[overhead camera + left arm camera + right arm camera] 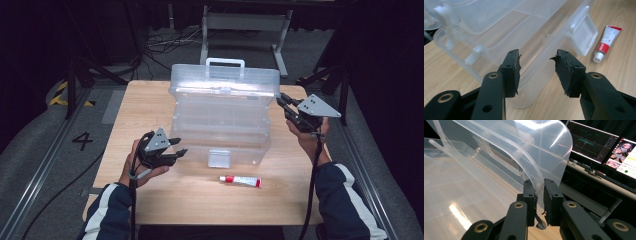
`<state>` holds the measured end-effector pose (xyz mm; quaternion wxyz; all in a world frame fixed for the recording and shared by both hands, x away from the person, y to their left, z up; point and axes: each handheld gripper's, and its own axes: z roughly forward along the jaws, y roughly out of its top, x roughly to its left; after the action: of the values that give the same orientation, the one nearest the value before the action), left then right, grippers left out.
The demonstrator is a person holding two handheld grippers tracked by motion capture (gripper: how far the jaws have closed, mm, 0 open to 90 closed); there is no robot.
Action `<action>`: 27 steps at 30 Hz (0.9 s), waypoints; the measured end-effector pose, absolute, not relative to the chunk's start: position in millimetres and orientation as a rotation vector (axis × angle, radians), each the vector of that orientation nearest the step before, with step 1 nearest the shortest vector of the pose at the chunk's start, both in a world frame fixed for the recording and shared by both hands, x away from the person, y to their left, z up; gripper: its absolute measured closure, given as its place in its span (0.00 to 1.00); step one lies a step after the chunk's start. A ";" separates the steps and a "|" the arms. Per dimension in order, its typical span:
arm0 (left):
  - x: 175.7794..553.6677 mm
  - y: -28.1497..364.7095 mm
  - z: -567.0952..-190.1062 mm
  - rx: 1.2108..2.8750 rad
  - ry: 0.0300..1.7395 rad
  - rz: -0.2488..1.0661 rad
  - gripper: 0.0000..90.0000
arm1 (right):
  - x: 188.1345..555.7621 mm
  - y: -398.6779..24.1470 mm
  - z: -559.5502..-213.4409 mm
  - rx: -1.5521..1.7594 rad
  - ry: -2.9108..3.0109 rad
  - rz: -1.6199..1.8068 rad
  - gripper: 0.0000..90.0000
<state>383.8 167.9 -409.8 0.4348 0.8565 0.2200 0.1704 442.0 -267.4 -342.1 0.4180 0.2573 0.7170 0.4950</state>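
- The left tool (176, 146) rests low over the light wooden worktop (125, 130), held in the person's left hand (142, 167); its two black jaws stand apart with nothing between them.
- Straight ahead of that tool, just beyond its tips, is the rounded lower corner of the clear plastic storage box (506, 42), which sits on the worktop; the pads are close to the wall without touching it.
- Further ahead and to the right of the left tool, a clear flap latch (584, 37) hangs on the box's front wall.
- Beyond that latch, on the worktop, lies a small white tube with a red band and white cap (606, 42), apart from the box and from both tools.
- The box's hinged clear lid with a moulded carry handle (225, 80) stands raised at the back, above the open base.
- The right tool (281, 100), carried in the right hand (307, 132), is up at the lid's right end; its jaws are pinched on the thin curved edge of the lid, which passes between the pads (549, 202).
- Past the right tool, away from the box, lit computer screens (599, 147) stand on a dark desk.
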 end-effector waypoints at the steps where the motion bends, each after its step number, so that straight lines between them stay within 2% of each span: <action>1: 384.5 166.6 -410.6 2.135 0.546 0.408 0.61 | 443.0 -267.2 -341.1 0.652 1.798 1.241 0.90; 13: 394.5 149.4 -415.3 2.187 0.500 0.372 0.59 | 452.3 -264.1 -334.3 0.687 1.783 1.233 0.91; 22: 402.8 144.0 -414.4 2.247 0.481 0.394 0.71 | 458.2 -263.0 -329.5 0.704 1.786 1.220 0.92; 27: 404.7 142.9 -413.0 2.275 0.460 0.387 0.72 | 463.2 -261.9 -327.4 0.723 1.775 1.225 0.92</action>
<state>404.7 142.9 -413.0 0.3843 0.8926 0.1805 0.1517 463.2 -261.9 -327.4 0.4199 0.2885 0.7082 0.4887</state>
